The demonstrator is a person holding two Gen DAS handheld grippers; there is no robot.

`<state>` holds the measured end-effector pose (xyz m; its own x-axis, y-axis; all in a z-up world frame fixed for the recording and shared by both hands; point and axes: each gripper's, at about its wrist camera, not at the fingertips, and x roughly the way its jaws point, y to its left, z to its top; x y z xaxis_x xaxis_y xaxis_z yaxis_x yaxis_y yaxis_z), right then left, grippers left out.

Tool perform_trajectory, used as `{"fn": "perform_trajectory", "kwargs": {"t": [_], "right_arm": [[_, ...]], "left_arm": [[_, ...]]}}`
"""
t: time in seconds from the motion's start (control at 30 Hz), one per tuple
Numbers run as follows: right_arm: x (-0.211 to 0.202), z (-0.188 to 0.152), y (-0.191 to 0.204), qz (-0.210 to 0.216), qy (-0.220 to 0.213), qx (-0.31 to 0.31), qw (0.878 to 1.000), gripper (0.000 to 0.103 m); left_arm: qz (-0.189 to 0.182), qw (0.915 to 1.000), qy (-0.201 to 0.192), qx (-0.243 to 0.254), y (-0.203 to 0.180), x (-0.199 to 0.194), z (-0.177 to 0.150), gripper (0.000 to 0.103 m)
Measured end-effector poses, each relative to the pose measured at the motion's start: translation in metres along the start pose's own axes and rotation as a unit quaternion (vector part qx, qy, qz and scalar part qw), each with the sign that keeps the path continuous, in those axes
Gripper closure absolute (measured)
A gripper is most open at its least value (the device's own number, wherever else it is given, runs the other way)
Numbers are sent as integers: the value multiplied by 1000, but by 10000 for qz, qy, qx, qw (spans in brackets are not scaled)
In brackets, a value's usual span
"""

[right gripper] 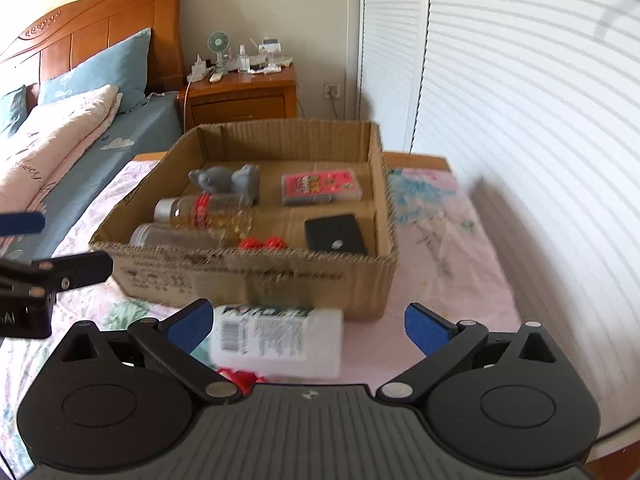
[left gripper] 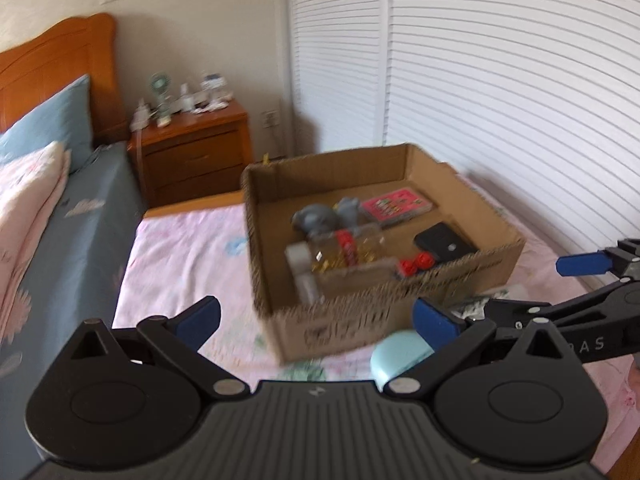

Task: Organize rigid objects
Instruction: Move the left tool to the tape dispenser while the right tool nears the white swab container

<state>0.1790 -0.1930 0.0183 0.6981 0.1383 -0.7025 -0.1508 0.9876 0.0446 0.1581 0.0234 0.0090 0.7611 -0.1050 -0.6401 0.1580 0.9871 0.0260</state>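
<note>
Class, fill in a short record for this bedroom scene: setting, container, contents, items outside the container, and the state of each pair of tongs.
setting: pink floral bedspread beside a wooden nightstand
container: open brown cardboard box
contents: grey elephant figure, clear bottle with red label, pink card pack, flat black case, red wheeled toy
outside: white plastic bottle lying down, pale blue rounded object
left tongs: open, empty
right tongs: open, around the white bottle, not gripping

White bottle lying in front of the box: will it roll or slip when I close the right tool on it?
The white bottle lies on its side on soft bedding, so rolling looks unlikely. Its round, glossy body may slip between the pads. It looks like rigid plastic; fill and weight cannot be told.
</note>
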Motion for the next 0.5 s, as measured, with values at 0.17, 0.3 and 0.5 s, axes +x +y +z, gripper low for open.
{"fn": "perform_trajectory", "kwargs": {"t": [0.17,0.3,0.5], "right_arm": [[14,2,12,131,170,-38,9998,0],[33,2,20,9,420,-37,9991,0],[37,-6,10,-77,572,123,9983,0]], "left_arm": [[120,9999,74,-84,8,-6,-13,1],[174,9998,-11,-88,12,-13,-15,1],[46,10000,-31,-26,8,-14,-18,1]]}}
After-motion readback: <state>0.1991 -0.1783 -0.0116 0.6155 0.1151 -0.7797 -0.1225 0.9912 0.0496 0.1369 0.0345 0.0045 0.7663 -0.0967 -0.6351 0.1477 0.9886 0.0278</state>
